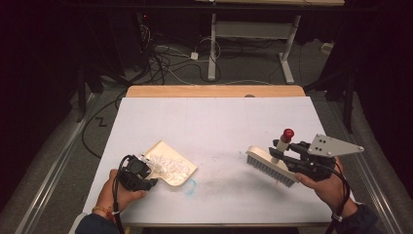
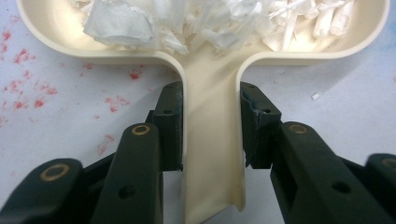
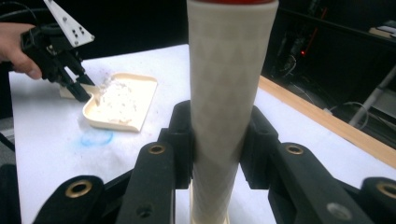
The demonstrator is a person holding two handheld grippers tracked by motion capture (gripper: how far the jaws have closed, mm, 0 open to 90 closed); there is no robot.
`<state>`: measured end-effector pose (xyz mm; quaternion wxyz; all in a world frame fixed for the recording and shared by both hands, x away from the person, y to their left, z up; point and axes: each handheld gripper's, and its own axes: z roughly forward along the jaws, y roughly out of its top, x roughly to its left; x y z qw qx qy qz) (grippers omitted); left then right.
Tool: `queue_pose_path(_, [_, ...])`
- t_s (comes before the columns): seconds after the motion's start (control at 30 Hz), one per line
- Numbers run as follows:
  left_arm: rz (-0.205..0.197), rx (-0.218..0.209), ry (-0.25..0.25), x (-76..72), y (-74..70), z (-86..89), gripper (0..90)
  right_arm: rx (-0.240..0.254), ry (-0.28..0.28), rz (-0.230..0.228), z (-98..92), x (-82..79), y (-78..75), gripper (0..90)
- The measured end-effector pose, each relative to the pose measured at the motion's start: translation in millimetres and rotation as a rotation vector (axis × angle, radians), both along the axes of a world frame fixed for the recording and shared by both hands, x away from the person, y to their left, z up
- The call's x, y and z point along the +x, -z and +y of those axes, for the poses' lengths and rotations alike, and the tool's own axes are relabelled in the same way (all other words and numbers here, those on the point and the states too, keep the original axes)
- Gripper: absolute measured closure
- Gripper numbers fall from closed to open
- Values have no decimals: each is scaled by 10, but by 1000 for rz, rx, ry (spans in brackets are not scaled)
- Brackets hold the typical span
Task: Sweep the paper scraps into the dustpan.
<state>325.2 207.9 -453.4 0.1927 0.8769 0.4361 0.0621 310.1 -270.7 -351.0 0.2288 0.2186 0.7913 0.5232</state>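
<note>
We clamp the left gripper on the dustpan handle at the table's near left; the right gripper grips the brush handle — well apart, bristles facing the scrap-filled pan.

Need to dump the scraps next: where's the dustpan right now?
High view: dustpan lies front left on the table, its handle in the left tongs, brush off to the right.

Both forearms are wearing dark sleeves, with a band circling each wrist. Each hand-held gripper is showing black jaws studded with brass-ringed screws and trailing a black cable; the right hand-held gripper is carrying a grey three-cornered plate dotted with small holes.
</note>
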Motion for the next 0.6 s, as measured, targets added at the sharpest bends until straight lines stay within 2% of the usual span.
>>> queue_pose_path(0.1, [-5, -3, -10, -1, 4, 10, 625, -2, 11, 5, -113, -78, 8, 701])
queue_pose_path(0.33, [-14, -15, -34, 6, -16, 41, 625, -15, 9, 25, -200, -160, 21, 701])
queue_pose_path(0.6, [-29, -20, -77, 32, -9, 94, 625, -20, -25, 50, -243, -219, 18, 701])
